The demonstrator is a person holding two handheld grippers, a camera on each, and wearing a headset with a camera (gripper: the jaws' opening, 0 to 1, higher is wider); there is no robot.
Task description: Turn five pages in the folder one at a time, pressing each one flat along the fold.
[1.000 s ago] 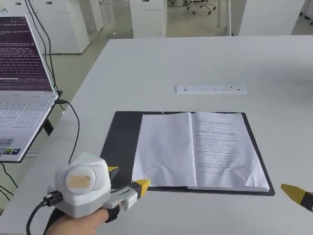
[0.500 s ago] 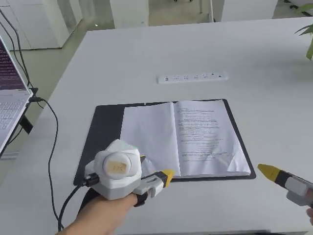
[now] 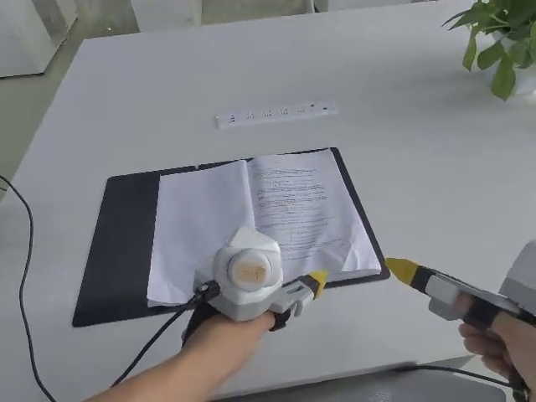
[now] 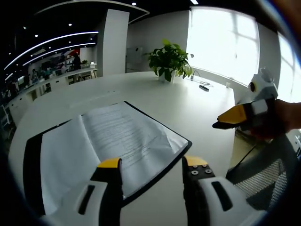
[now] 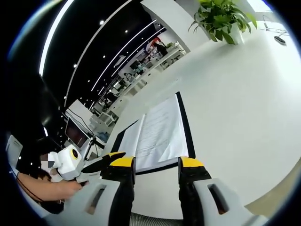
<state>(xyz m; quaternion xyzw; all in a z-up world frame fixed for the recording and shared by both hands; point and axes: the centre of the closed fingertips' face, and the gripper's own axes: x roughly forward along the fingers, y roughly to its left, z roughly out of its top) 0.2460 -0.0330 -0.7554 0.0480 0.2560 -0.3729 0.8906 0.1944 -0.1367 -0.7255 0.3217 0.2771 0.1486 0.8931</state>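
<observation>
Lying open: flat black folder (image 3: 126, 247), smooth white rectangular pages (image 3: 289, 205).

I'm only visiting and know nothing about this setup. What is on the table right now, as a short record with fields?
Table: white
Folder: black, lying open
Pages: blank page on the left, printed page on the right
Left gripper: open, empty, by the folder's near edge
Right gripper: open, empty, off the folder's right corner
Beyond the folder: power strip, potted plant
</observation>
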